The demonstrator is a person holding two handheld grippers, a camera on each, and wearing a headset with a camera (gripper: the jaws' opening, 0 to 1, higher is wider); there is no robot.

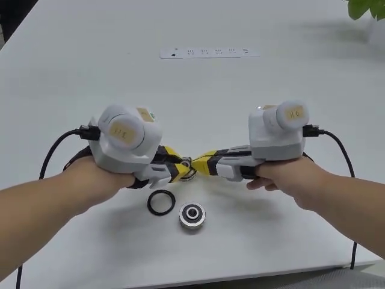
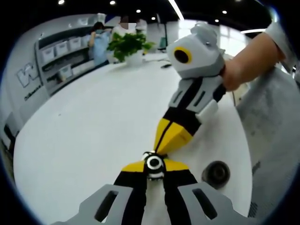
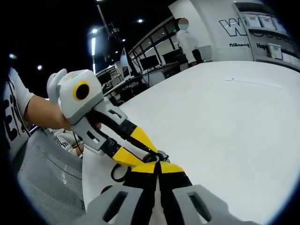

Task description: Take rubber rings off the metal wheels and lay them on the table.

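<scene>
A small metal wheel (image 1: 188,164) with a black rubber ring on it hangs above the table between the two gripper tips. My left gripper (image 1: 180,169) is shut on the wheel (image 2: 153,162). Opposite it, my right gripper (image 1: 202,165) has its yellow jaws pressed together on the ring at the wheel's edge (image 3: 158,158). In the left gripper view the right gripper (image 2: 162,147) comes in from the upper right. A loose black rubber ring (image 1: 161,202) lies flat on the white table (image 1: 252,90) just below the left gripper. A bare metal wheel (image 1: 192,215) lies beside it.
A white power strip (image 1: 209,53) lies at the far middle of the table. A green plant (image 1: 367,7) stands at the far right corner. Black cables trail from both grippers. The table's near edge (image 1: 198,280) runs just below the loose wheel.
</scene>
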